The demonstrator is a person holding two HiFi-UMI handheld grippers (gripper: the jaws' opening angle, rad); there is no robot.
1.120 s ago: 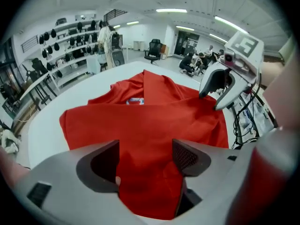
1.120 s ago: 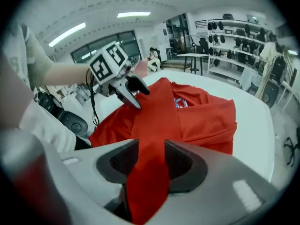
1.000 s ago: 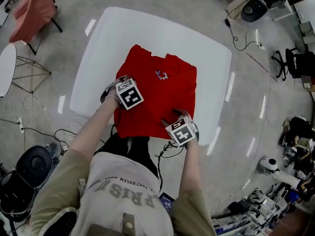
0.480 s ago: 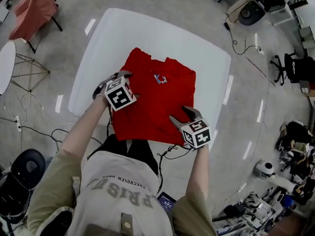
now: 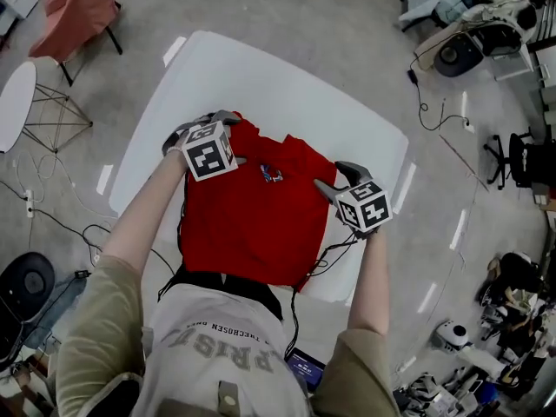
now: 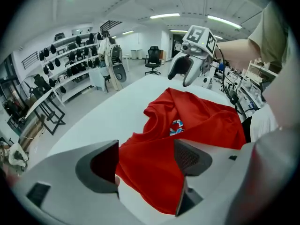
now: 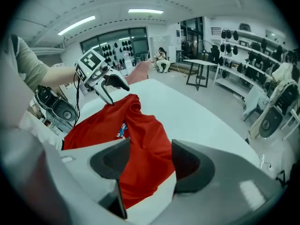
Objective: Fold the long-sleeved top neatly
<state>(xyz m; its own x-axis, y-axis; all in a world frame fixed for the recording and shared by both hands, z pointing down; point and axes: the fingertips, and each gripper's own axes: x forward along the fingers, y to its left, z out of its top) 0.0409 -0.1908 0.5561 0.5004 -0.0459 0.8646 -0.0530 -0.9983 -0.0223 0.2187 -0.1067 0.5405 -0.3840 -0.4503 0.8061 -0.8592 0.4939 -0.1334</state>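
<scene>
Red top lies on the white counter. Left hand-held gripper and right hand-held gripper hover above it, jaws apart.

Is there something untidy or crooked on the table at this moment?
Yes. The red long-sleeved top is not lying flat: its far corner, below the open left gripper, is bunched into raised folds on the white table. Nothing else stands out.
</scene>
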